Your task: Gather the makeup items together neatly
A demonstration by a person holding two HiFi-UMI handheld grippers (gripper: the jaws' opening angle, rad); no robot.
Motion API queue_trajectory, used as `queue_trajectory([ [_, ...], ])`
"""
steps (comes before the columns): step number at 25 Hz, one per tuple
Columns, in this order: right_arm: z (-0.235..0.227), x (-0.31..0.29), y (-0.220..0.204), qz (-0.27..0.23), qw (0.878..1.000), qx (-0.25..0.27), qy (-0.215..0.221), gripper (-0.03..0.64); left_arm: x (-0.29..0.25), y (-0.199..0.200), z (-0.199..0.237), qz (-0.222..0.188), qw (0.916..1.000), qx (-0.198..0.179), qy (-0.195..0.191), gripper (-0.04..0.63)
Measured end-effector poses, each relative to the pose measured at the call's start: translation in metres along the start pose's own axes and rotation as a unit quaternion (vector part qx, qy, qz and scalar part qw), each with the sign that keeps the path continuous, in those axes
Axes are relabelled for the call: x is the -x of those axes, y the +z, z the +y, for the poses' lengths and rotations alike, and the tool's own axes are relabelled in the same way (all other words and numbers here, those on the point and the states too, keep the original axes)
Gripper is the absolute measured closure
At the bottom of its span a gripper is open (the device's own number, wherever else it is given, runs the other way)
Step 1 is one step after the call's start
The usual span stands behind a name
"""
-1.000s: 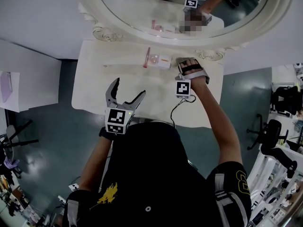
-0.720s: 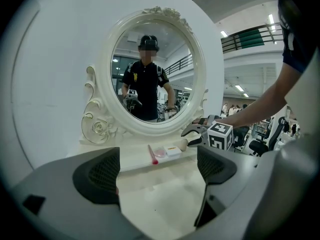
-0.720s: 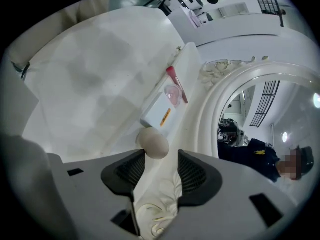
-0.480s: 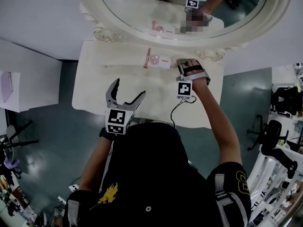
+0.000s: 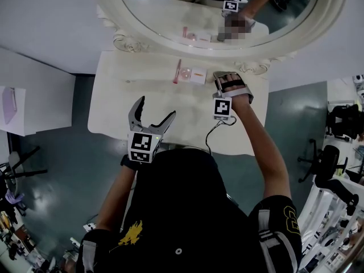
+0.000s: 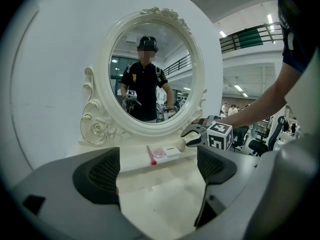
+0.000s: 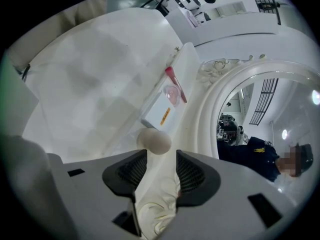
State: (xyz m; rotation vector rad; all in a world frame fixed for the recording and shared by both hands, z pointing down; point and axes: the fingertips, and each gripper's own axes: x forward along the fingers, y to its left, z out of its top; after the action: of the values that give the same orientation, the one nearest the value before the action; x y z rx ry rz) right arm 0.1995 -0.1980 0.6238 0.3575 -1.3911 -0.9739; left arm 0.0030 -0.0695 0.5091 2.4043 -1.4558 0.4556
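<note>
A pink stick (image 5: 177, 71), a round pink compact (image 5: 185, 73) and a white box with an orange label (image 5: 197, 75) lie in a row at the back of the white dressing table (image 5: 119, 110), under the mirror. In the right gripper view a cream egg-shaped sponge (image 7: 154, 140) rests beside the box (image 7: 159, 113), just ahead of my right gripper (image 7: 161, 164). Its jaws have just been opening, and the pads do not press on the sponge. My left gripper (image 5: 155, 108) hangs open over the table's near part with nothing between its fingers.
The oval mirror (image 5: 170, 10) in its carved white frame (image 7: 210, 74) stands against the wall behind the items. The table's front edge lies close to the person's body. A grey floor surrounds the table, with office chairs (image 5: 327, 152) at the right.
</note>
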Motion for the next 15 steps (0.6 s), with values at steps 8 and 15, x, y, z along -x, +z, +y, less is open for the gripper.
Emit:
queue_trajectory([
  [8, -0.011, 0.029, -0.015, 0.009, 0.993, -0.114, -0.026, 0.407, 0.007, 0.003, 0.002, -0.007, 1.0, 0.0, 0.006, 0.103],
  [15, -0.032, 0.092, -0.001, -0.038, 0.916, -0.396, -0.056, 0.409, 0.011, 0.013, -0.009, -0.017, 0.9995, -0.023, -0.01, 0.103],
])
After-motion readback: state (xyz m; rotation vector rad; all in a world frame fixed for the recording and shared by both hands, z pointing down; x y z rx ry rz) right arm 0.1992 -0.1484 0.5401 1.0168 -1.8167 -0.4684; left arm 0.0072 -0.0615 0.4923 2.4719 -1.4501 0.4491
